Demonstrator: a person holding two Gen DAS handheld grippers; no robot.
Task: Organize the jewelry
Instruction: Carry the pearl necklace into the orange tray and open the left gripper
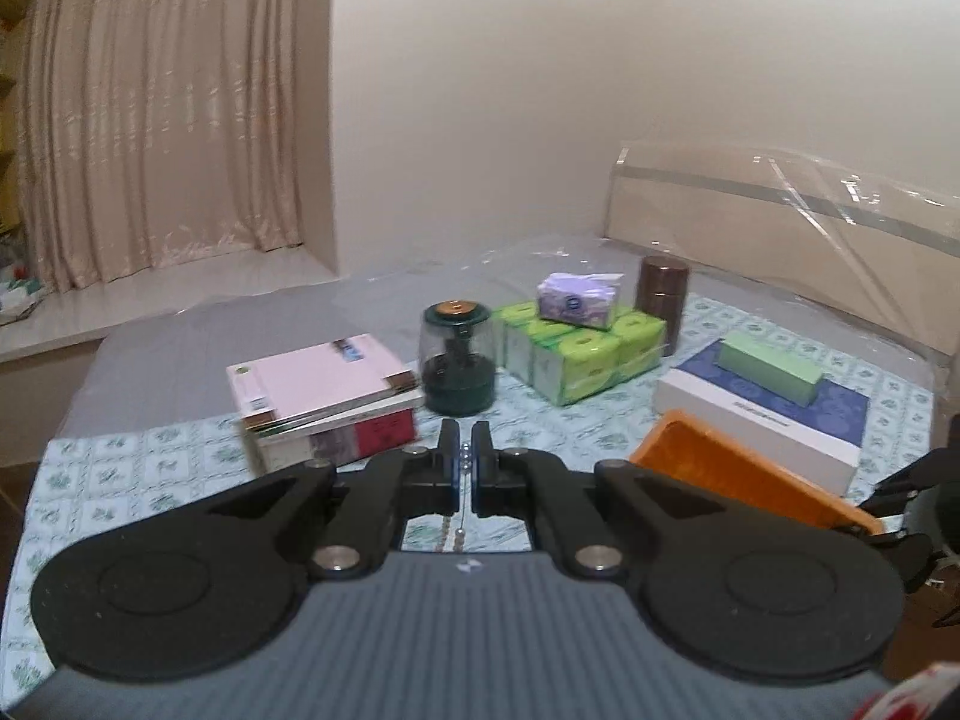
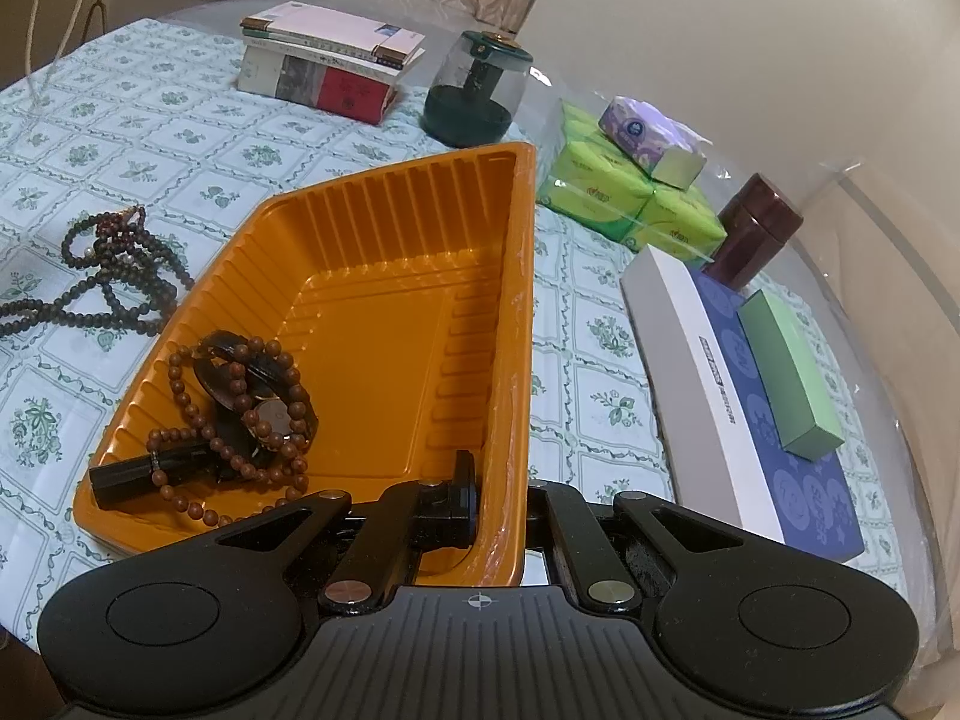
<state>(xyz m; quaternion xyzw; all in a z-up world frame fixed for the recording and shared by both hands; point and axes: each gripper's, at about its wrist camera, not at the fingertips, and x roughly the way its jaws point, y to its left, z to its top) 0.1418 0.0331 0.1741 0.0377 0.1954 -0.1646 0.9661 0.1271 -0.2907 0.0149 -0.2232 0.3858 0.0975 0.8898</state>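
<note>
Across the lower half of both frames, a floral-patterned counter [image 2: 600,336] is seen, on which the things are spread. In the middle of the right wrist view an orange tray [image 2: 384,228] is found, its right wall clenched by the right tongs [image 2: 498,495], one finger inside and one outside. In the tray's lower left corner a brown bead bracelet [image 2: 240,414], a watch [image 2: 273,417] and a dark tube [image 2: 150,474] are already gathered. At the left edge of that view a tangle of dark bead necklaces [image 2: 114,276] is left on the counter, just beside the tray. In the lower centre of the left wrist view the left tongs [image 1: 463,462] are shut on a pearl strand [image 1: 459,531], whose beads are seen hanging beneath the fingers, clear of the counter.

The strand is judged to be on its way to the tray, seen at the right of that view. Only a few beads are pinched, so a slip could be caused by swinging. The hanging tail could be caught on the tray's rim and left draped outside. The light tray could be tipped if its wall is pulled, and the gathered pieces spilled.
</note>
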